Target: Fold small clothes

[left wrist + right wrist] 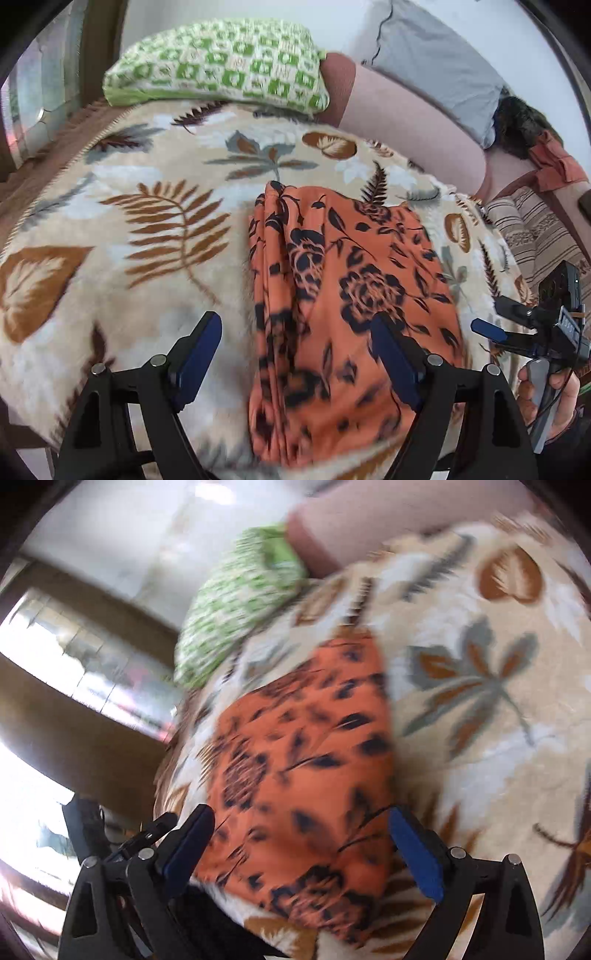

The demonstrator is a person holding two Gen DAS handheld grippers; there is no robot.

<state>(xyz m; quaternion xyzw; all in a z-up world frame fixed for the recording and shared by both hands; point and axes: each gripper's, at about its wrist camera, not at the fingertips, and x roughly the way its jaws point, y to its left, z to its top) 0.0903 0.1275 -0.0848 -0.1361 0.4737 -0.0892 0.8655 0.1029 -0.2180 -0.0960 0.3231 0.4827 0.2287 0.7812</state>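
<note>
With both the left claw (295, 354) and right claw (301, 849) wide open and empty above the orange black-flowered cloth garment (343, 295), we pinch matching near corners and fold evenly across the leaf-patterned fleece blanket (129, 221).

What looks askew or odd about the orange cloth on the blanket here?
The orange cloth lies fairly flat on the leaf-print blanket, but its left edge is bunched into long ridges rather than lying smooth. Both the left gripper and the right gripper have open jaws and hold nothing. Nothing looks spilled or torn.
</note>
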